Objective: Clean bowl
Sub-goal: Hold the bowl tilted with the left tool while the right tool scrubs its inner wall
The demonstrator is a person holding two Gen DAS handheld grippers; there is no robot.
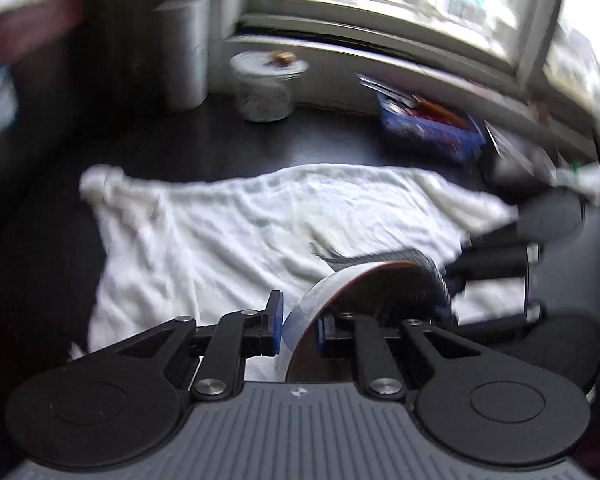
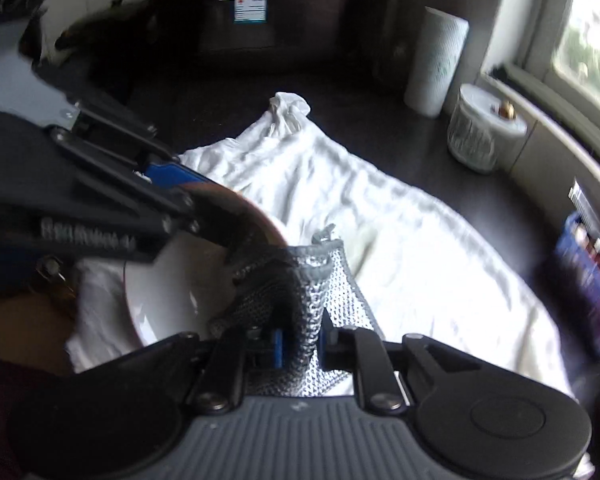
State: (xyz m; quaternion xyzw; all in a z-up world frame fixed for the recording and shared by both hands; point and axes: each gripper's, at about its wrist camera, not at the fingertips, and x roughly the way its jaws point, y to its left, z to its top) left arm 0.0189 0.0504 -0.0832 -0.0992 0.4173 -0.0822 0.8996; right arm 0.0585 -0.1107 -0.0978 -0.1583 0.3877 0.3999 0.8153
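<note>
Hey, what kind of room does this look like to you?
Probably a home kitchen counter by a window: a paper towel roll and a lidded glass jar stand near the sill, and a white towel is spread on the dark worktop.

This looks like a home kitchen: a dark countertop (image 2: pixel 228 92) under a window (image 1: pixel 404 4), with 1 paper towel roll (image 2: pixel 436 60), a lidded glass jar (image 2: pixel 480 136), a blue basket of utensils (image 1: pixel 432 128) and a white towel (image 1: pixel 228 232) spread out.
</note>
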